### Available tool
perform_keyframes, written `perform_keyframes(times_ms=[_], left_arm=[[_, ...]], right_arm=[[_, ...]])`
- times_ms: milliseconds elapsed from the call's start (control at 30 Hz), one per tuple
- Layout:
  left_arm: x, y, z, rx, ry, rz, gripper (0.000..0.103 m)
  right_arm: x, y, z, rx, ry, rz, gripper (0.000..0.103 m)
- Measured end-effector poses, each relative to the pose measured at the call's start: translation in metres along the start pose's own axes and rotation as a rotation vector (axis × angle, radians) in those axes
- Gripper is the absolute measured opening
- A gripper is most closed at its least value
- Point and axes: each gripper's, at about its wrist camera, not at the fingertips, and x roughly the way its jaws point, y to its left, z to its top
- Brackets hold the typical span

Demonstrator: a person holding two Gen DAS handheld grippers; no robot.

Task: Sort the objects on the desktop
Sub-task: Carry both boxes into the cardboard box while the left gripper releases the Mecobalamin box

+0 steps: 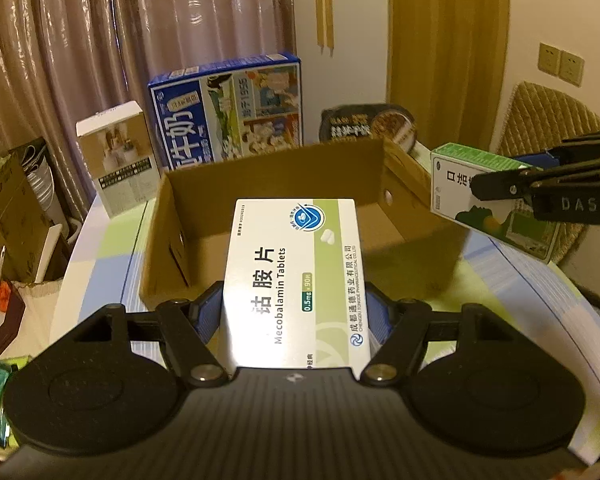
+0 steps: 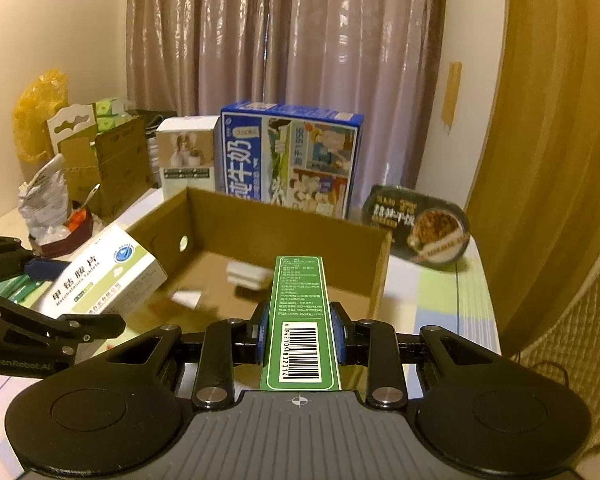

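Left wrist view: the left gripper (image 1: 298, 312) clamps a white tablet box (image 1: 296, 276) by its sides, held above the near edge of an open cardboard box (image 1: 268, 168) on the table (image 1: 100, 248). Right wrist view: the right gripper (image 2: 299, 334) is closed on a narrow green box (image 2: 299, 320), barcode up, also at the cardboard box's near side. A blue milk carton (image 2: 292, 156) and a black bowl (image 2: 420, 224) stand behind it.

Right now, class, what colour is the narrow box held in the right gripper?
Green, with a white barcode panel; the narrow box shows best in the right wrist view.
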Motion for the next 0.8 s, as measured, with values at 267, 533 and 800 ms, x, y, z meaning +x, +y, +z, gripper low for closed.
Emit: perform_keyframes(times_ms=[267,533,800], left_arm=[[0.042,0.025,0.042,-0.008,-0.017,0.027,0.067],[0.087,0.038,0.062,-0.035,-0.005,0.015,0.067],[0.118,0.041,0.066,-0.053,0.020,-0.014,0.067]], right_arm=[[0.046,-0.008,0.026,0.000,-0.015,0.001,0.027],[0.083,-0.010,0.032,-0.004,-0.008,0.002,0.027],[0.107,-0.014,0.022,0.014,0.019,-0.002,0.027]])
